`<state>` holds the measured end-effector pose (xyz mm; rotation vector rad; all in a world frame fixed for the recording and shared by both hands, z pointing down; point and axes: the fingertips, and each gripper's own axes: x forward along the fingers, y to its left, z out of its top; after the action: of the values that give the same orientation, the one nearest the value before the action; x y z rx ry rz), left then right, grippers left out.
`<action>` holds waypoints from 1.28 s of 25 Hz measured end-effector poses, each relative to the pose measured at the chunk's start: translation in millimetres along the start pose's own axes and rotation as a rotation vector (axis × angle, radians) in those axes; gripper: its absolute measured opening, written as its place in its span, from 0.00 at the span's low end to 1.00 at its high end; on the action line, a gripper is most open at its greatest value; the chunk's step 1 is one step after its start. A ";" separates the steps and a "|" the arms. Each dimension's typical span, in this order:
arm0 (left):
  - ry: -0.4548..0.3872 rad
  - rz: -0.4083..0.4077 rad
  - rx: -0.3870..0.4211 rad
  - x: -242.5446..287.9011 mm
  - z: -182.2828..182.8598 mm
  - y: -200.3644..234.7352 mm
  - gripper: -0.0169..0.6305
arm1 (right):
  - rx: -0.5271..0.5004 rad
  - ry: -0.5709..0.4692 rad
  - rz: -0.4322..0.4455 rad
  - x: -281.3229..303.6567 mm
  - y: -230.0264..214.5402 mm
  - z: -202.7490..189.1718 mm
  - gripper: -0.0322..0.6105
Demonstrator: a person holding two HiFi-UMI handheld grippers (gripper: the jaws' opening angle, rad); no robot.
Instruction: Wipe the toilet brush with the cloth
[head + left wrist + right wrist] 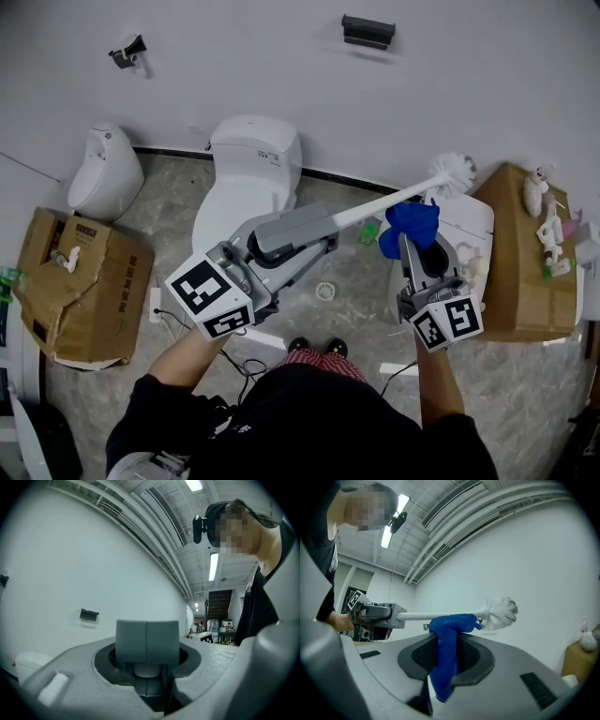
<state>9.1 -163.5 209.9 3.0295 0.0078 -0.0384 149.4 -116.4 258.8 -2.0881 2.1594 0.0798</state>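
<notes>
Right gripper (445,644) pinches cloth (452,623) draped over toilet brush (423,616); left gripper (146,639) clamps brush.

A: First, toilet brush (389,199). Look, pose?
B: White. Slim straight handle (417,616), round bristle head (457,172) at far end, tips a bit greyed. Up off the floor, near level. Handle end clamped in left gripper (330,223).
A: And cloth (412,223)?
B: Blue, knit-looking, bunched. Draped over the handle just behind the bristle head, touching it. Tail hanging down, pinched in right gripper (418,246).
A: Same from right gripper view?
B: Yep, folded over handle, hanging between jaws.
</notes>
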 end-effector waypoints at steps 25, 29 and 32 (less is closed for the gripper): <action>0.133 0.118 0.083 -13.1 -52.7 14.7 0.27 | 0.097 0.087 0.013 3.7 2.3 -53.6 0.18; 0.158 0.121 0.060 -13.9 -69.9 15.1 0.26 | 0.111 0.100 0.008 0.3 2.1 -64.7 0.18; 0.167 0.124 0.051 -14.6 -77.0 16.5 0.26 | 0.120 0.108 0.009 0.4 2.4 -70.8 0.18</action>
<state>-3.5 -171.3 288.7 3.0673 -0.1698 0.2282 142.6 -126.0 328.6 -2.0610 2.1741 -0.1615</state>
